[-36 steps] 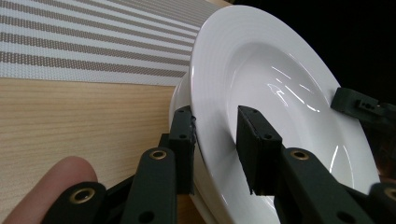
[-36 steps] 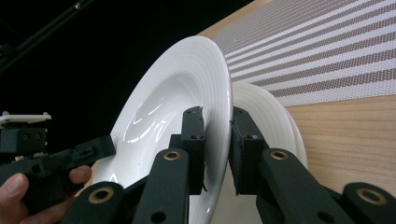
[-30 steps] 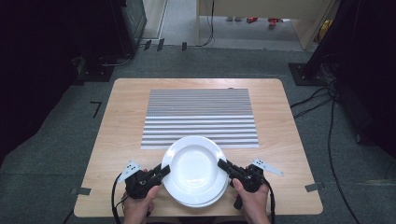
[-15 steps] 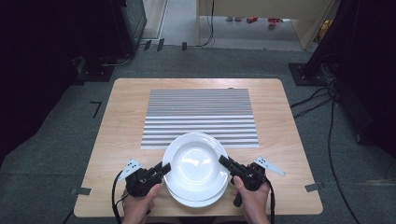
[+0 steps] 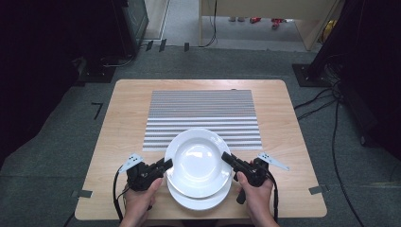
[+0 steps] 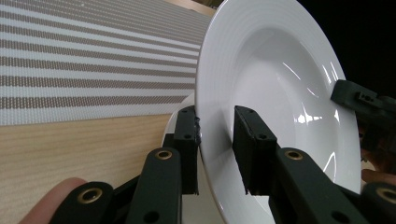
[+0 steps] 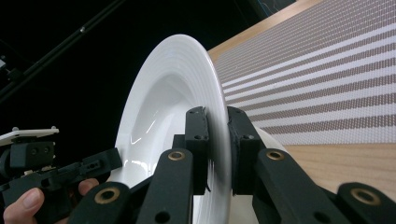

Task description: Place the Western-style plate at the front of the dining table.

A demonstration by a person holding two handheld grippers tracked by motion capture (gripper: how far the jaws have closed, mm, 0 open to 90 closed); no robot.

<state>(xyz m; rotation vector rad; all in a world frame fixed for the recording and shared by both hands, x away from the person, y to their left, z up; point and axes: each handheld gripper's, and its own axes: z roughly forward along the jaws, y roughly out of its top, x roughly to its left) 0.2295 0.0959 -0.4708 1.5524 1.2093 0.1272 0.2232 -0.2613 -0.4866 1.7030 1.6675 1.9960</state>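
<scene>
At the near edge of the wooden table [image 5: 125,123], a white plate [image 5: 198,161] is held above a second plate [image 5: 201,201] lying on the table. Both plates empty. Left gripper [image 5: 163,165] jaws straddle the upper plate's left rim with a gap on the inner side, so can't tell if it's clamped. Right gripper [image 5: 228,158] is clenched on the right rim. Upper plate's far edge overlaps the striped mat [image 5: 203,111].

upper plate [image 5: 198,162]: white, deep, ridged rim, raised over the other plate
lower plate [image 5: 201,202]: white, on table's near edge
</scene>
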